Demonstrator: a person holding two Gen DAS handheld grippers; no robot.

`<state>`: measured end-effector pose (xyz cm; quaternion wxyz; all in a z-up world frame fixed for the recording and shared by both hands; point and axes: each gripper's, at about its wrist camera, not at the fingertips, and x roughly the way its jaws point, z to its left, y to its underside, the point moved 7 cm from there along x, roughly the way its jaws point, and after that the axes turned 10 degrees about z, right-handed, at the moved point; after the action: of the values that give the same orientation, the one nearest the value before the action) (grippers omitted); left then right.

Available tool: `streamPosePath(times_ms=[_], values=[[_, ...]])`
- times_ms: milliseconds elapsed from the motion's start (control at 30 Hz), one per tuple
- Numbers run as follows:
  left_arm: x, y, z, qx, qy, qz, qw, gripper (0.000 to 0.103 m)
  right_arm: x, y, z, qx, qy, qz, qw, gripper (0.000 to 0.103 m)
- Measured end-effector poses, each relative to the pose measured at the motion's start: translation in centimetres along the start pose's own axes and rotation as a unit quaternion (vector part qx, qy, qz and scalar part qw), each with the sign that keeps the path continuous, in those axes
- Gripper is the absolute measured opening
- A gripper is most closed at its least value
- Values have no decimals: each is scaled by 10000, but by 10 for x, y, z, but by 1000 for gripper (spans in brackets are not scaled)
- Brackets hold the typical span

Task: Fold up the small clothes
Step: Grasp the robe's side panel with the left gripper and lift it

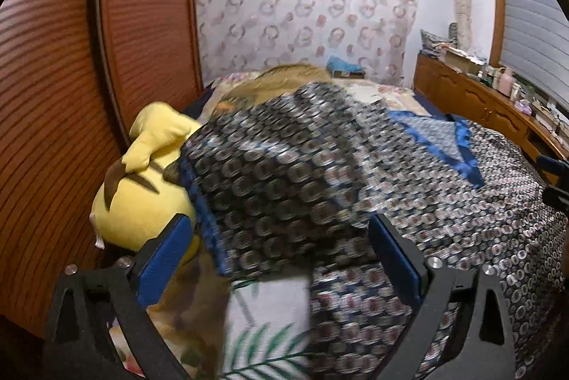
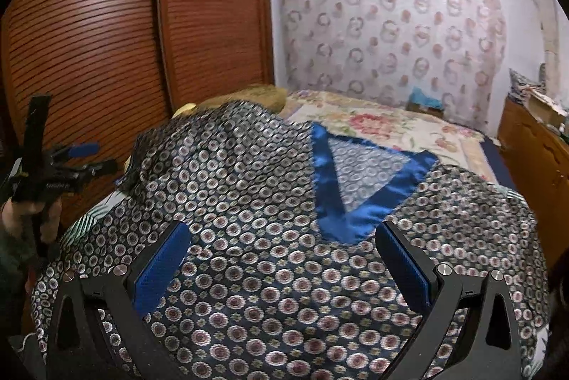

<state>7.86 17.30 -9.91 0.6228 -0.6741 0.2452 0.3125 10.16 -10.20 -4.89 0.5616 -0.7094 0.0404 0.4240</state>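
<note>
A dark patterned satin garment (image 2: 270, 237) with a blue V-neck trim (image 2: 341, 202) lies spread on the bed. Its left part (image 1: 284, 173) is lifted and blurred in the left wrist view. My left gripper (image 1: 281, 234) is open, its blue pads (image 1: 167, 259) on either side of the raised cloth edge, holding nothing. It also shows in the right wrist view (image 2: 81, 152) at the far left, held by a hand. My right gripper (image 2: 284, 244) is open just above the garment's chest, below the V-neck.
A yellow plush toy (image 1: 142, 202) lies at the bed's left edge by the brown wardrobe doors (image 1: 71, 95). A floral bedsheet (image 2: 384, 123) covers the bed. A wooden cabinet (image 1: 480, 102) with clutter runs along the right wall.
</note>
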Motion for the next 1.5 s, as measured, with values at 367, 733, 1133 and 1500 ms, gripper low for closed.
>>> streamPosePath(times_ms=[367, 733, 1133, 1500], values=[[40, 21, 33, -46, 202, 860, 9961, 90, 16, -4, 13, -363, -136, 341, 9987, 103], [60, 20, 48, -354, 699, 1291, 9885, 62, 18, -2, 15, -346, -242, 443, 9981, 103], [79, 19, 62, -1054, 1425, 1381, 9744, 51, 27, 4, 14, -286, -310, 518, 9978, 103], [56, 9, 54, -1008, 1605, 1059, 9761, 7, 27, 6, 3, -171, -376, 489, 9979, 103]])
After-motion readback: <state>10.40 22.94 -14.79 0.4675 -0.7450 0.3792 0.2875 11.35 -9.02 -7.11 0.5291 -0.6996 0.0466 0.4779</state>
